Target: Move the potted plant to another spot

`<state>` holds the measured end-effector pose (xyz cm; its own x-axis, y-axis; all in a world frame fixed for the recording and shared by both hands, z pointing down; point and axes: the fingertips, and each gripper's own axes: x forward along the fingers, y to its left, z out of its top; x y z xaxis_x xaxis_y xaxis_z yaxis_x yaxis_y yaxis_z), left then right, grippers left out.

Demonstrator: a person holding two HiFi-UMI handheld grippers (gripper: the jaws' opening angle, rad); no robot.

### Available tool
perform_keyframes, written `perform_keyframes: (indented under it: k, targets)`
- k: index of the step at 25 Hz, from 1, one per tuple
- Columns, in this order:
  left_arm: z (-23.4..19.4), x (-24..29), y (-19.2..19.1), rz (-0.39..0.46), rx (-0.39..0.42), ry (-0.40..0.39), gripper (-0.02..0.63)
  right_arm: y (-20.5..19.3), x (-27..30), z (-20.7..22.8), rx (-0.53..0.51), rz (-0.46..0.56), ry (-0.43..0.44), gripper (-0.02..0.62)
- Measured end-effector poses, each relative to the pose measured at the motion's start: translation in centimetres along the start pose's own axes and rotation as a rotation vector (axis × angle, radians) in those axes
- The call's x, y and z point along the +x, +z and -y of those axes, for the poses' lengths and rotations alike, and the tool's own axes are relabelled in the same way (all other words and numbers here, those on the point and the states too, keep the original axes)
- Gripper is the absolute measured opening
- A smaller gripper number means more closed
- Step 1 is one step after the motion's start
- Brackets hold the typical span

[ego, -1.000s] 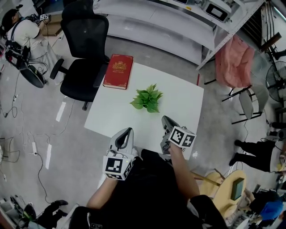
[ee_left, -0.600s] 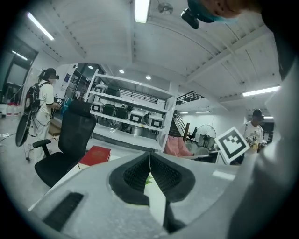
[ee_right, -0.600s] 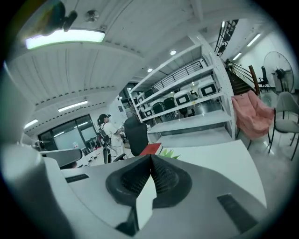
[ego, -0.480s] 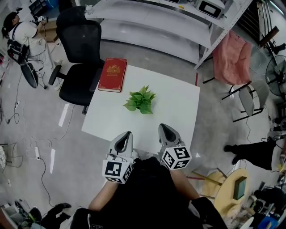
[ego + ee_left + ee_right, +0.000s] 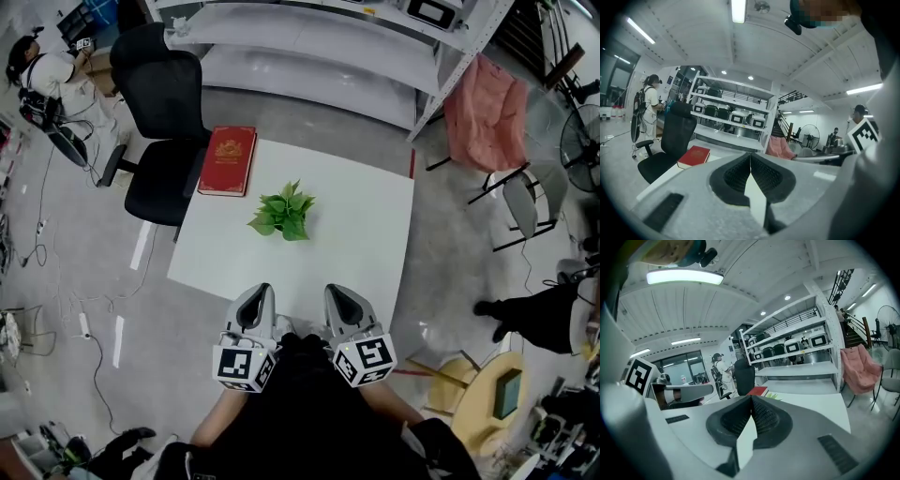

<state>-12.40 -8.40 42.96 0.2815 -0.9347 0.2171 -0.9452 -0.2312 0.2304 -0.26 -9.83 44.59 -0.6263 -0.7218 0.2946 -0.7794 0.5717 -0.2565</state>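
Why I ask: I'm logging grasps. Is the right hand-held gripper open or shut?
Shut. In the right gripper view, the two jaws of the right hand-held gripper meet at their tips, with nothing between them.

Left gripper (image 5: 256, 294) and right gripper (image 5: 337, 292) sat side by side, near each other but not touching, close in front of the torso. Both pointed forward, away from the body, roughly parallel. Left jaws were closed tip to tip with nothing between them, and right jaws the same. The left marker cube (image 5: 246, 366) and right marker cube (image 5: 365, 359) sat at the rear ends, facing up. The left forearm (image 5: 212, 427) and right forearm (image 5: 386, 401) were tucked in, elbows out to the sides.
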Motion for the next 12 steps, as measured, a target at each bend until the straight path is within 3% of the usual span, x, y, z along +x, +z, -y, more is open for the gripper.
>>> perform_keyframes:
  k: [12]
  targets:
    - [1.6,0.4,-0.4,-0.009,0.015,0.018,0.017,0.0,-0.8,0.8,-0.023,-0.001,0.015,0.012]
